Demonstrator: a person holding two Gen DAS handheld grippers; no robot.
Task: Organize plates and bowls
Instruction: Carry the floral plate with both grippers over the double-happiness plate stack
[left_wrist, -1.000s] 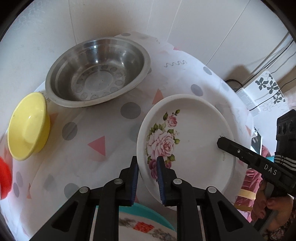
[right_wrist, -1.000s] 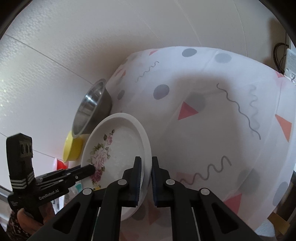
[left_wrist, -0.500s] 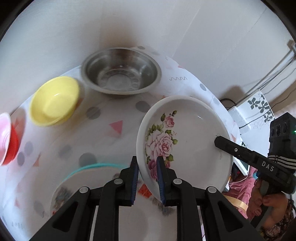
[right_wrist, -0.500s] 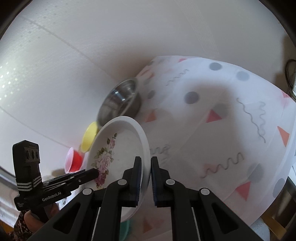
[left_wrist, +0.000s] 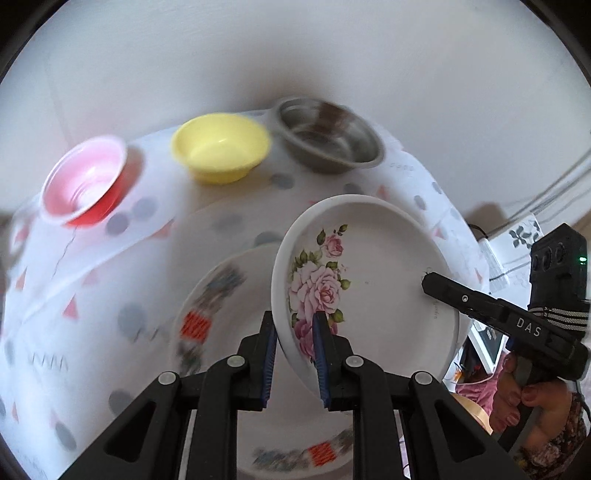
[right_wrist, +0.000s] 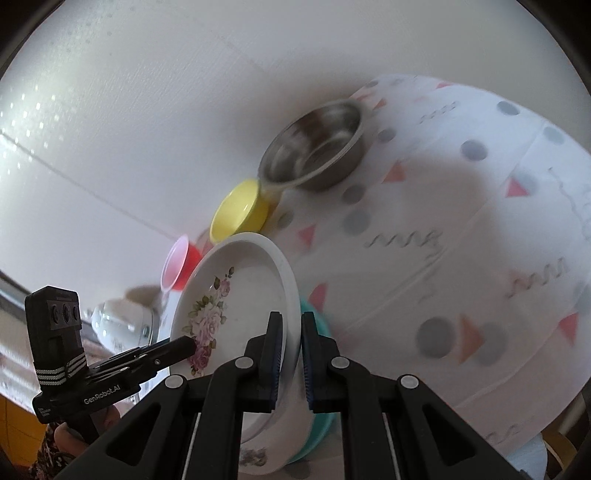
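Both grippers have carried the rose plate (left_wrist: 373, 291) leftward, up off the worktop (right_wrist: 461, 229). It now hangs tilted over a patterned plate (left_wrist: 218, 306) below the jaws. Left gripper (left_wrist: 293, 354) and right gripper (right_wrist: 292, 354) are each clamped on opposite rims. Yellow bowl (left_wrist: 221, 147) and red cup (left_wrist: 83, 177), formerly at the edge, now lie ahead with the steel bowl (left_wrist: 328, 140). Stacking looks imminent.

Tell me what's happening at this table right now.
A person holds a gripper in each hand, and both are clamped on opposite rims of the rose-patterned plate: the left gripper on one edge, the right gripper on the other. The plate is in the air, tilted, above a patterned plate with a teal rim. A red bowl, yellow bowl and steel bowl sit along the wall.
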